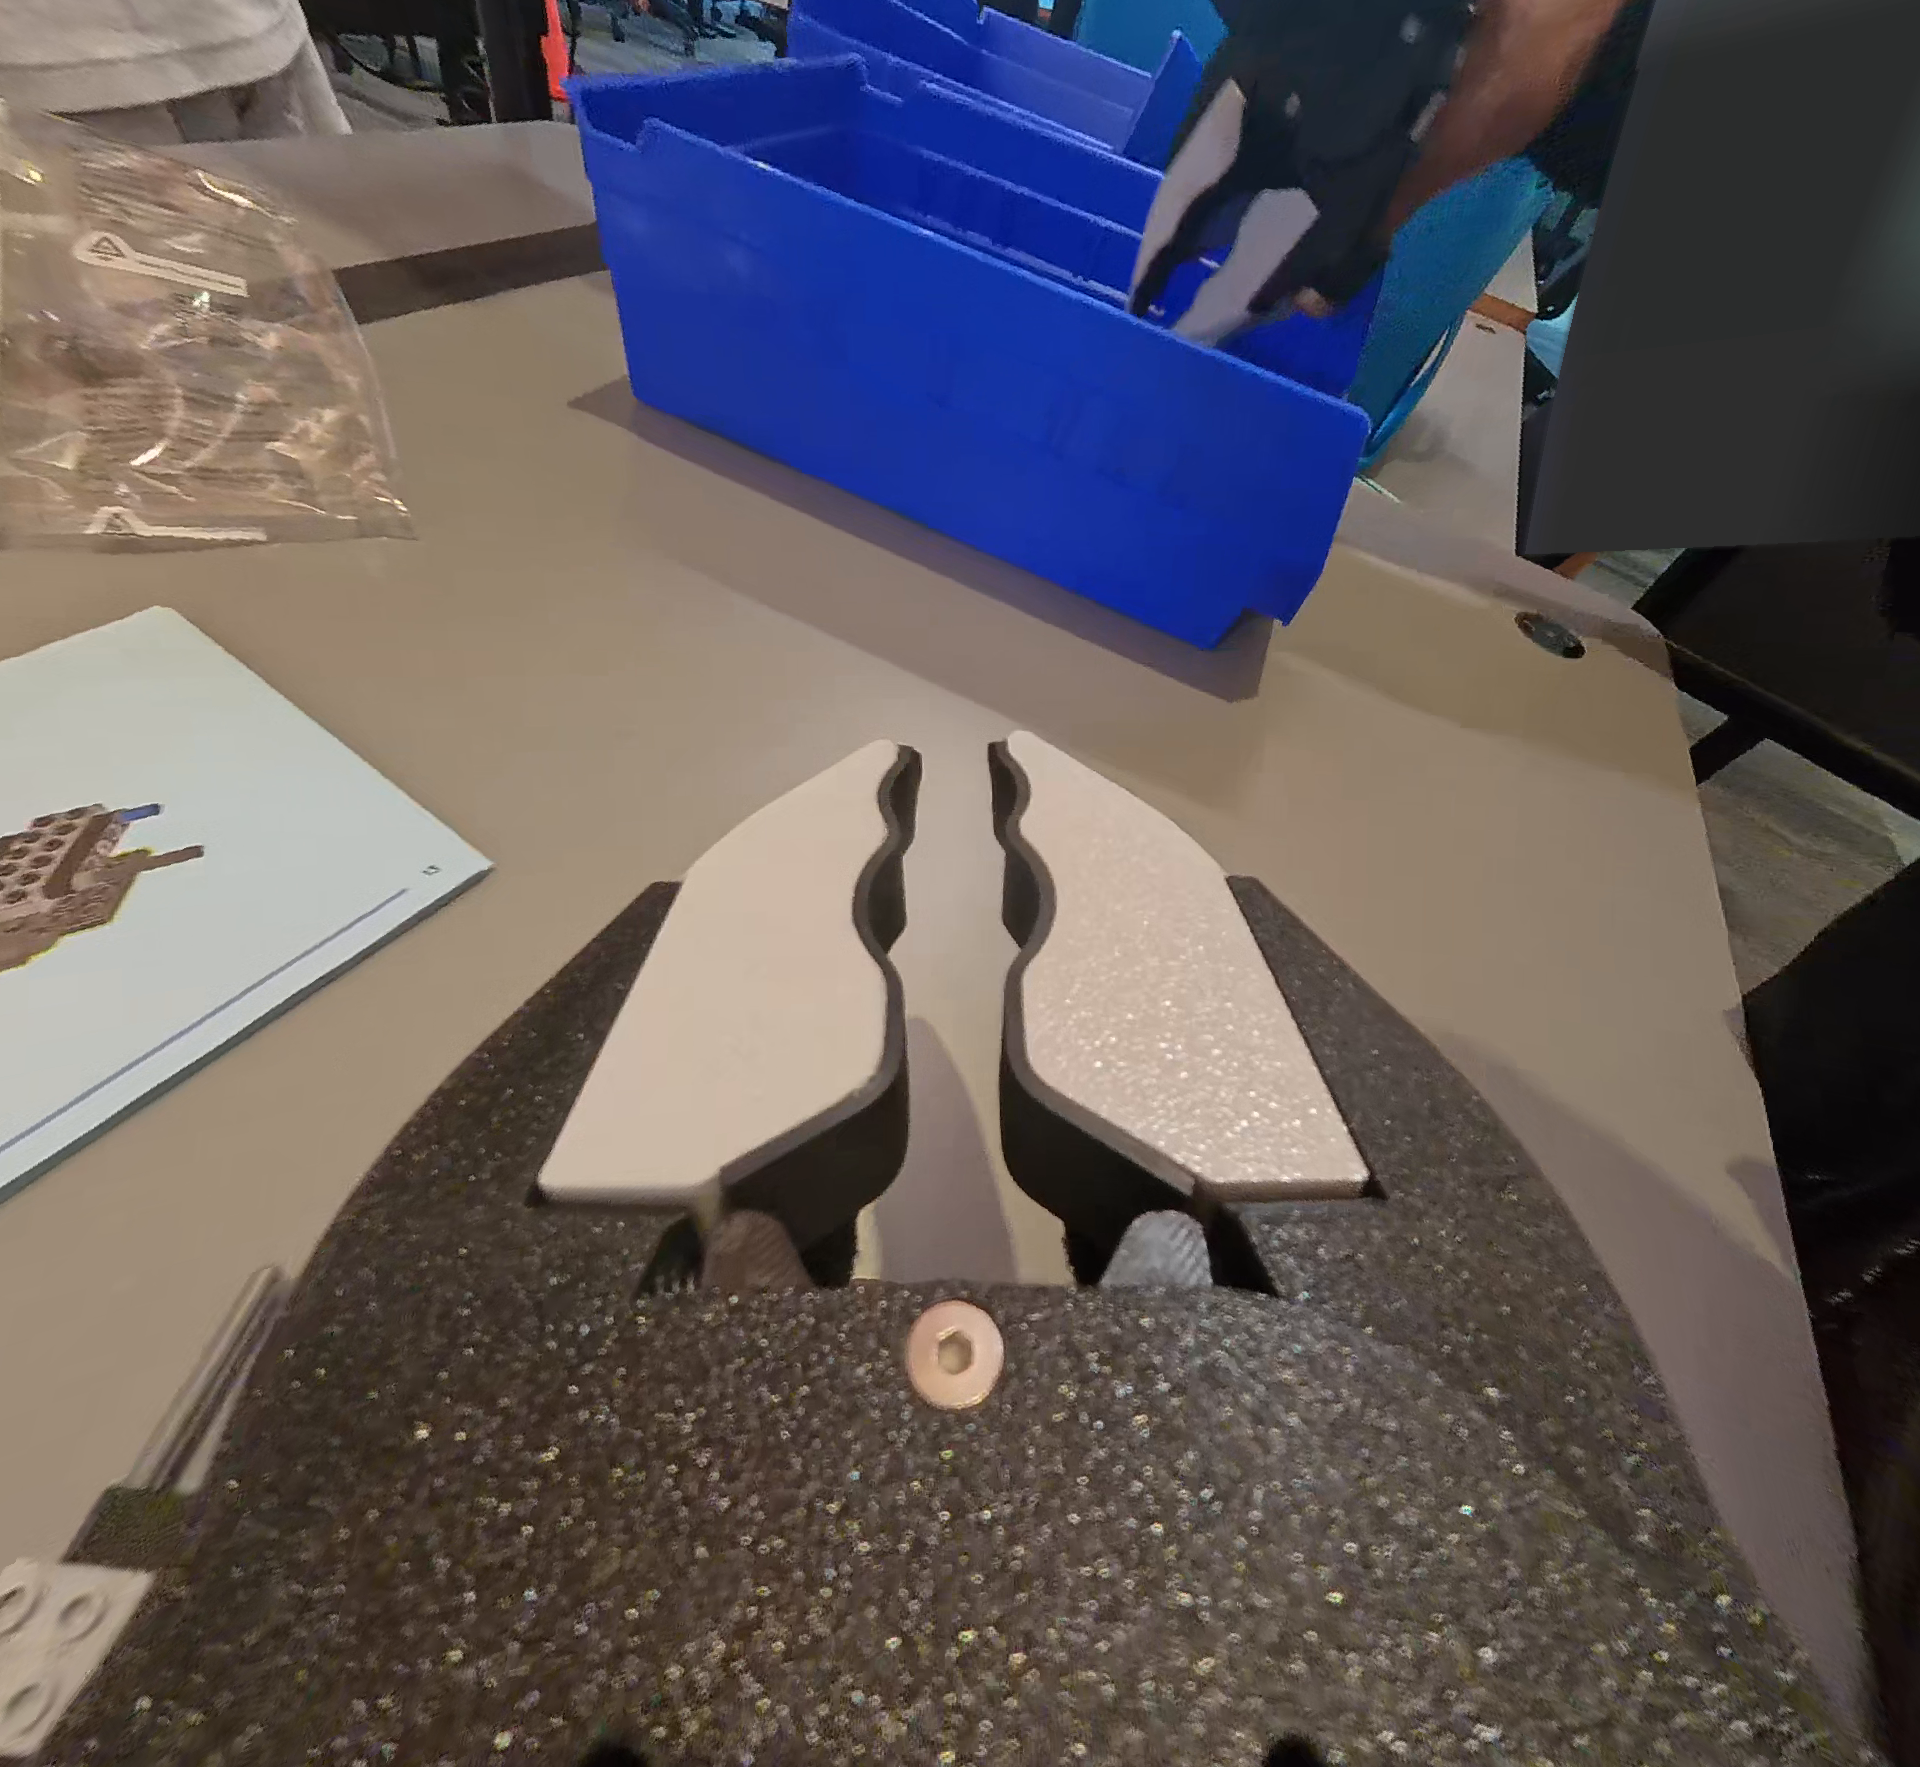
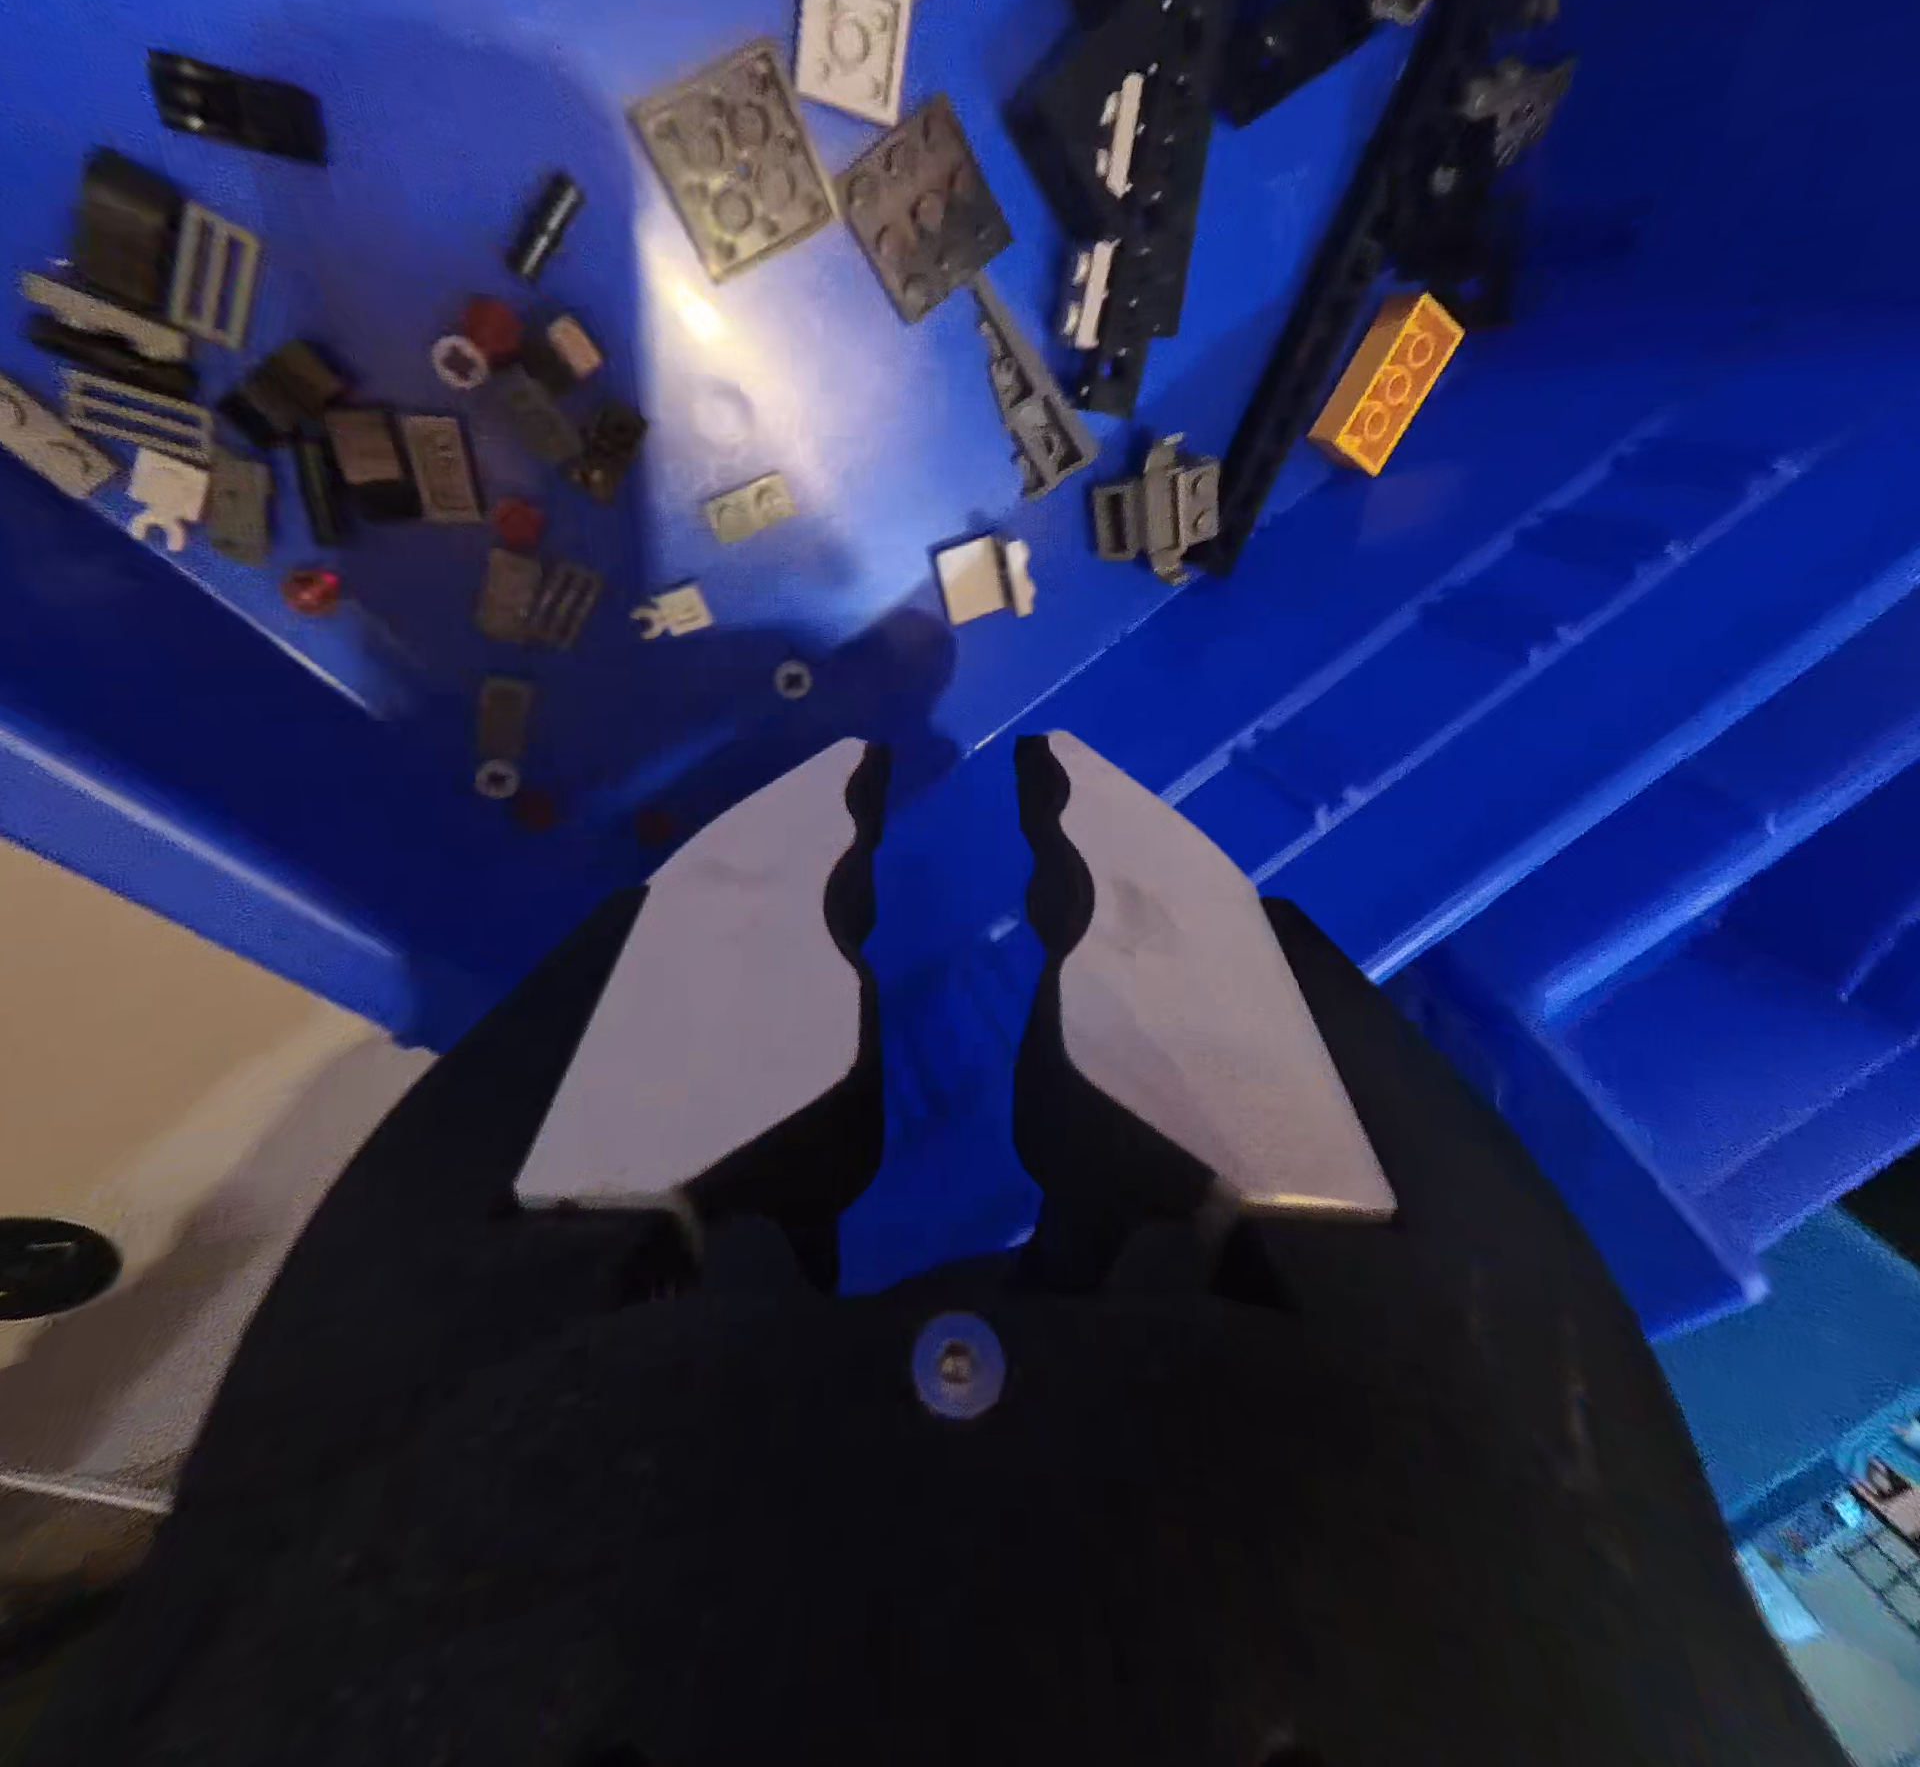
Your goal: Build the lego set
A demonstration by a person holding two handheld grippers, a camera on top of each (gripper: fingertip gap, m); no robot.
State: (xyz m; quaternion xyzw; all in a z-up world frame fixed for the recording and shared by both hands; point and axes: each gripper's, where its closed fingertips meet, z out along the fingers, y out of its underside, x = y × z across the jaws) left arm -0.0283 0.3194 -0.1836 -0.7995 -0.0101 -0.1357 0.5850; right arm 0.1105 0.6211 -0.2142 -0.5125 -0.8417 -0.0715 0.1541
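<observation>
Small print on booklet (image 1: pixel 187 886) and plastic bag (image 1: pixel 177 335), neither legible

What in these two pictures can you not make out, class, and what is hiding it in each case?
- Left view: the blue bin's contents, hidden by its wall.
- Left view: the right gripper's fingertips, behind the bin's rim.
- Left view: the booklet, cut off by the edge.
- Right view: the small dark bricks, blurred.

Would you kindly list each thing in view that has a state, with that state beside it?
Left tongs: open, empty, over bare table.
Right tongs: open, empty, pointing down inside the blue bin.
Blue bin: uncovered, upright on the table, loose building pieces on its floor.
Orange brick: lying tilted against the black pieces.
Clear plastic bag: crumpled, lying flat.
Booklet: lying flat on the table.
</observation>
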